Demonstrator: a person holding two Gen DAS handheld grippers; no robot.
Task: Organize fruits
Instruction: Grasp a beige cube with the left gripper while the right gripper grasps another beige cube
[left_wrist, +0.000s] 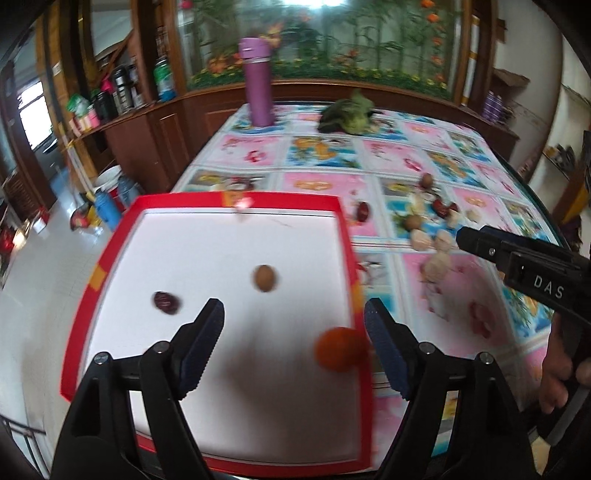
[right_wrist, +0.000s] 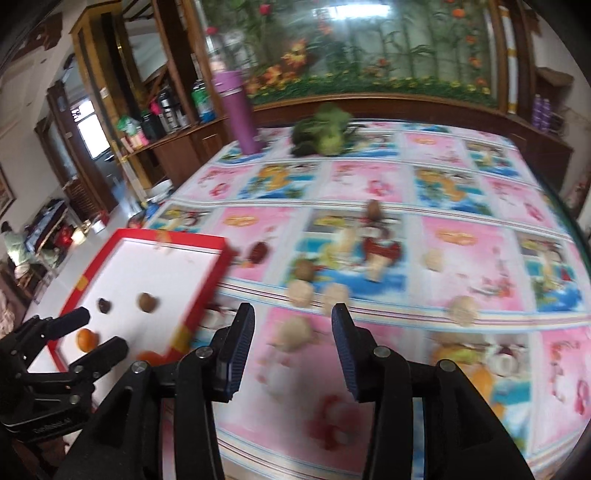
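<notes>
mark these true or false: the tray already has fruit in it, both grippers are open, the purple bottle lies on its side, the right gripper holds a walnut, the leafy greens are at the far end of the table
1. The red-rimmed tray already holds fruit: true. A red date, a brown round fruit and an orange fruit lie in it.
2. Both grippers are open: true. The left gripper and the right gripper show spread jaws.
3. The purple bottle lies on its side: false. It stands upright.
4. The right gripper holds a walnut: false. It is empty.
5. The leafy greens are at the table's far end: true.

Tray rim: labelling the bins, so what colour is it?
Red, around a white floor; the tray rim shows best in the left wrist view.
</notes>
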